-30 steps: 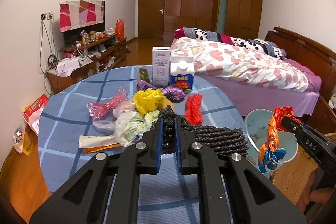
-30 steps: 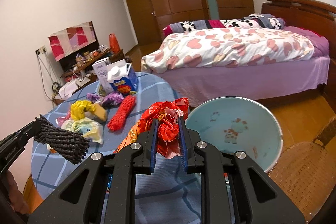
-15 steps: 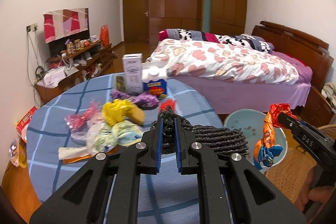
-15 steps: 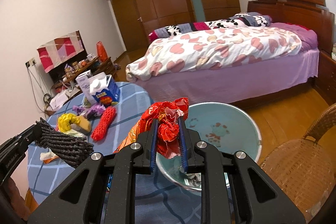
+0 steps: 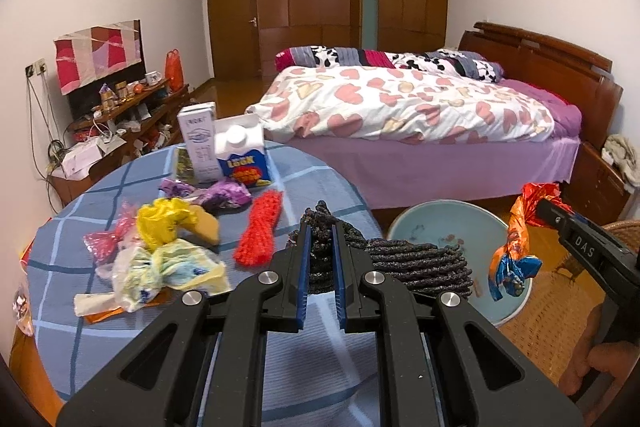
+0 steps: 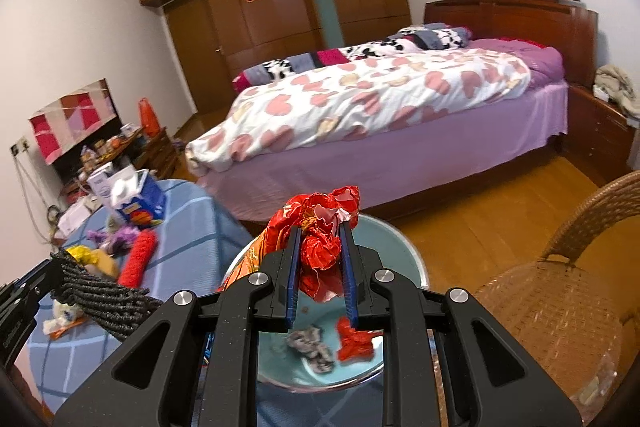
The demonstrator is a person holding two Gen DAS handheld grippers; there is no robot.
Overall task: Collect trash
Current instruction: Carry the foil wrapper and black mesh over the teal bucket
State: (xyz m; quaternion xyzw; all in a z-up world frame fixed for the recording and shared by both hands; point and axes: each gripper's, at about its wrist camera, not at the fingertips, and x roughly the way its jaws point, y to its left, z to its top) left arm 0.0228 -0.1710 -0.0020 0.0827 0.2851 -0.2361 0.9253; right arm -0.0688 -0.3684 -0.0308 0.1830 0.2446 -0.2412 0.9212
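My left gripper (image 5: 320, 227) is shut on a dark knitted net (image 5: 416, 263), held above the right edge of the blue checked table (image 5: 100, 339). The net trails to the right toward the pale blue basin (image 5: 444, 215) on the floor. My right gripper (image 6: 320, 231) is shut on a red and orange foil wrapper (image 6: 316, 215) directly above the basin (image 6: 404, 259), which holds a grey scrap (image 6: 312, 347) and a red scrap (image 6: 354, 343). In the left wrist view the wrapper (image 5: 516, 247) hangs over the basin from the right gripper.
On the table lie a red net (image 5: 260, 227), a yellow bag (image 5: 164, 223), a pale bag (image 5: 168, 267), a purple wrapper (image 5: 220, 195), two cartons (image 5: 224, 151). A bed (image 5: 420, 119) stands behind. A wicker chair (image 6: 560, 291) stands right of the basin.
Both grippers have swung to the right with their loads. The right one now hangs over the basin's inside; the table has slid left in both views.
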